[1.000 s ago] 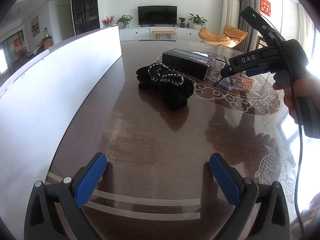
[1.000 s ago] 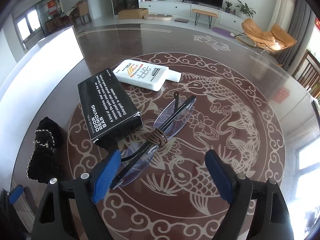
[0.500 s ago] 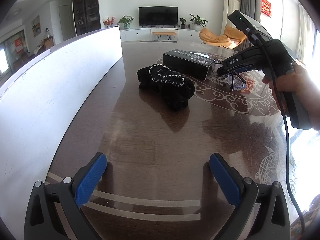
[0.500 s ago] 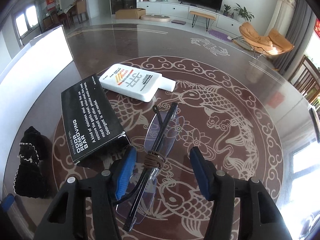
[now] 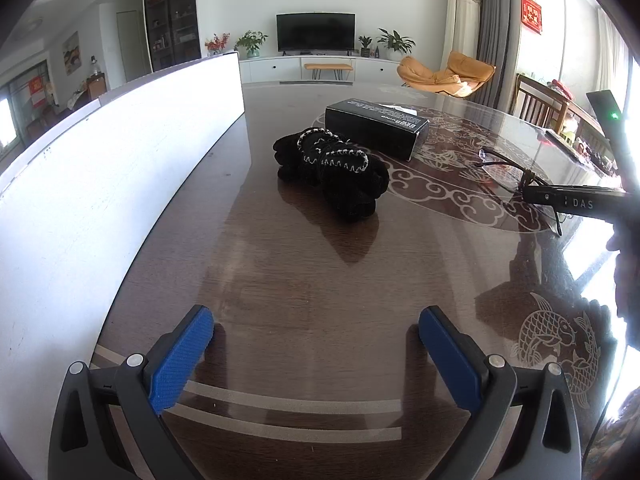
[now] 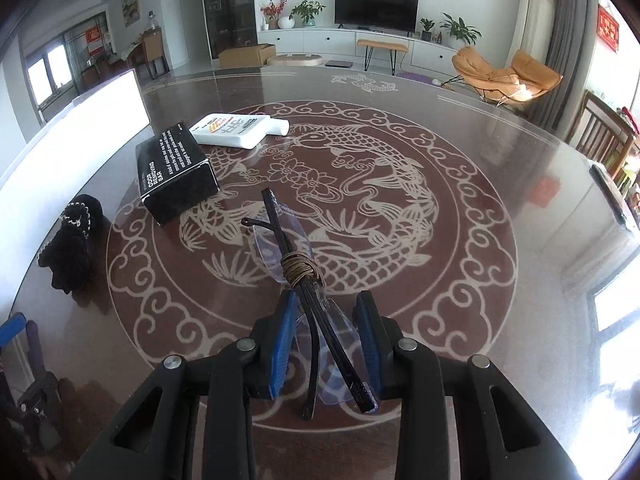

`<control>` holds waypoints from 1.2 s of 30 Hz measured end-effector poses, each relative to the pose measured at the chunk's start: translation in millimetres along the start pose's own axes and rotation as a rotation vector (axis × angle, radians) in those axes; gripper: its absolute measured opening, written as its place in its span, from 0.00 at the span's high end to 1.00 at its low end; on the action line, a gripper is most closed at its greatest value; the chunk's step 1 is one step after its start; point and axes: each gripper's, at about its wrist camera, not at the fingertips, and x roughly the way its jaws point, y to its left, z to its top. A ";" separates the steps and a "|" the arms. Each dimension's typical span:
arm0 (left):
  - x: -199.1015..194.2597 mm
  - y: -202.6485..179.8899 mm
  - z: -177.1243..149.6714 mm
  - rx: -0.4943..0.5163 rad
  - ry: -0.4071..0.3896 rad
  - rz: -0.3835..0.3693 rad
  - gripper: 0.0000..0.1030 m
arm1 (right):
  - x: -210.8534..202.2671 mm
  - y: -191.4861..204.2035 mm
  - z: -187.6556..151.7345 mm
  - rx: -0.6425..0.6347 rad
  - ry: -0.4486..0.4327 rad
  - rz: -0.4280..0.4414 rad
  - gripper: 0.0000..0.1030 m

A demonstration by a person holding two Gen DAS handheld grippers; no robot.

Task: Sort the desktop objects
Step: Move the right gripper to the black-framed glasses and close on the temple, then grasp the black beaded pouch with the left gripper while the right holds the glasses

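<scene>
My right gripper (image 6: pixel 326 334) is shut on a pair of folded glasses (image 6: pixel 296 264) bound with a brown cord, held above the table; they also show in the left wrist view (image 5: pixel 516 176). A black box (image 6: pixel 174 172) and a white bottle (image 6: pixel 236 130) lie at the left of the fish pattern. Black gloves (image 6: pixel 72 248) lie further left. In the left wrist view the gloves (image 5: pixel 332 168) and the box (image 5: pixel 376 126) lie ahead of my left gripper (image 5: pixel 316 354), which is open and empty low over the table.
A long white panel (image 5: pixel 100 184) stands along the left side of the dark glass-topped table (image 5: pixel 280 280). Wooden chairs (image 6: pixel 604 136) stand at the right edge. The right gripper's handle and the hand (image 5: pixel 624 248) show at the right in the left wrist view.
My right gripper closed on the glasses, lifted them and drew back to the right. The left gripper has not moved.
</scene>
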 end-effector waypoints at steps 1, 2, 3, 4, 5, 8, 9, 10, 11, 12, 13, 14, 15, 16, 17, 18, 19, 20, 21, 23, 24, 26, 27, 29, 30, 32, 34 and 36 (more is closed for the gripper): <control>-0.2 -0.1 -0.3 0.000 0.000 0.000 0.00 | -5.8 -2.8 -8.4 0.001 -0.006 -0.004 0.69; -0.2 -0.1 -0.3 0.000 0.000 0.000 0.00 | -10.8 -5.0 -15.1 -0.001 -0.011 -0.005 0.69; -0.1 0.0 -0.2 0.000 0.000 0.000 0.00 | -15.2 -6.8 -20.3 -0.002 -0.015 -0.006 0.69; 0.0 0.0 -0.1 0.000 0.000 0.000 0.00 | -18.1 -8.0 -24.2 -0.003 -0.018 -0.009 0.68; -0.2 0.0 -0.3 0.000 0.000 0.000 0.00 | -19.6 -9.0 -26.8 -0.002 -0.018 -0.006 0.64; -0.2 0.0 -0.4 0.000 0.000 0.000 0.00 | -19.8 -11.8 -27.3 0.008 -0.015 0.004 0.42; 0.0 0.1 -0.1 0.000 0.000 0.000 0.00 | -19.4 -11.2 -27.5 0.006 -0.017 0.010 0.38; 0.1 0.0 -0.2 0.000 0.000 0.000 0.00 | -18.4 -8.7 -27.6 -0.002 -0.011 0.007 0.32; -0.2 0.0 -0.4 0.000 0.000 0.000 0.00 | -18.1 -6.8 -28.2 -0.011 -0.009 0.001 0.28; 0.0 0.1 -0.1 0.000 0.000 0.000 0.00 | -17.7 -6.1 -28.0 -0.013 -0.007 0.006 0.27; 0.0 0.1 -0.3 0.000 0.000 0.000 0.00 | -16.0 -4.5 -28.0 -0.014 -0.002 0.015 0.23; -0.1 0.0 -0.6 0.000 0.000 0.000 0.00 | -15.2 -4.5 -28.4 -0.015 0.001 0.016 0.20; 0.0 -0.1 -0.5 0.001 0.000 0.000 0.00 | -15.0 -4.6 -28.3 -0.014 0.003 0.015 0.19; -0.1 -0.1 -0.6 0.000 0.001 -0.001 0.00 | -14.6 -4.4 -29.2 -0.013 0.004 0.017 0.17; -0.5 0.2 -0.1 0.002 0.003 -0.003 0.00 | -14.2 -4.2 -29.3 -0.015 0.006 0.019 0.14; -0.5 0.2 1.0 0.004 0.008 -0.006 0.00 | -13.7 -3.5 -29.2 -0.019 0.009 0.020 0.13; -0.4 0.3 2.3 0.004 0.015 -0.009 0.00 | -12.4 -2.3 -29.1 -0.022 0.012 0.018 0.11; -0.9 1.0 3.6 0.004 0.024 -0.013 0.00 | -11.9 -2.5 -29.0 -0.020 0.014 0.016 0.09; -1.2 0.9 4.0 0.007 0.036 -0.016 0.00 | -11.5 -2.6 -29.1 -0.018 0.016 0.018 0.09; -2.7 2.7 5.6 -0.009 0.060 -0.025 0.00 | -11.0 -2.3 -29.4 -0.019 0.016 0.016 0.08; -3.7 5.8 7.7 -0.040 0.071 -0.038 0.00 | -11.6 -2.7 -29.7 -0.018 0.017 0.016 0.08; -5.9 15.1 13.8 -0.136 0.088 -0.085 0.00 | -11.2 -3.0 -29.8 -0.019 0.019 0.019 0.06; -5.1 18.6 18.7 -0.181 0.089 -0.136 0.00 | -11.0 -2.2 -29.9 -0.021 0.020 0.018 0.06; -1.0 19.2 31.0 -0.241 0.086 -0.206 0.00 | -11.0 -2.8 -30.2 -0.020 0.020 0.018 0.05; 1.4 16.9 40.5 -0.246 0.084 -0.204 0.00 | -11.0 -2.8 -30.3 -0.020 0.020 0.018 0.05; 5.3 9.9 62.5 -0.241 0.056 -0.180 0.00 | -11.0 -2.8 -30.2 -0.020 0.020 0.018 0.05; 17.5 9.3 84.3 -0.268 0.051 -0.132 0.00 | -10.8 -2.8 -30.2 -0.020 0.021 0.019 0.05; 44.2 13.0 101.8 -0.303 0.113 -0.068 0.00 | -10.8 -2.9 -30.2 -0.020 0.020 0.019 0.05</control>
